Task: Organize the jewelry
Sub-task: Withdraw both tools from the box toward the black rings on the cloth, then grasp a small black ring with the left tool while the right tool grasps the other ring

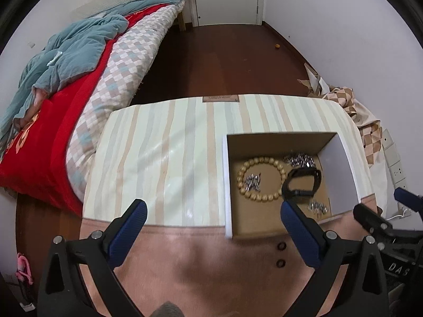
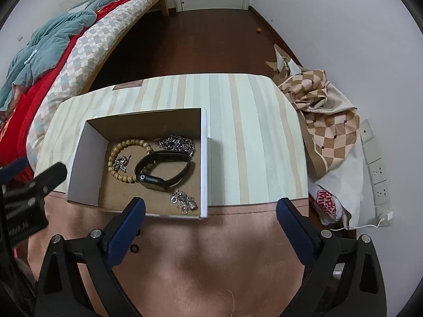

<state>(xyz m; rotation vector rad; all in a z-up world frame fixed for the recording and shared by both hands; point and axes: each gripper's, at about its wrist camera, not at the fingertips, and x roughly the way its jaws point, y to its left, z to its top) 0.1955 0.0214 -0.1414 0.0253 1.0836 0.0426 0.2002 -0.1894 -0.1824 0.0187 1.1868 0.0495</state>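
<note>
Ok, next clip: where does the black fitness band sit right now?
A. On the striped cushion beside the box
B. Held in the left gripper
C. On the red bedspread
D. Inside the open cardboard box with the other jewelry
D: the black fitness band lies on the floor of the open cardboard box, partly over the wooden bead bracelet, while the left gripper and right gripper are both open and empty.

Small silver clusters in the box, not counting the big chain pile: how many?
2. One small silver cluster lies inside the wooden bead bracelet; the other sits near the front right corner. The black band may hide more.
</note>
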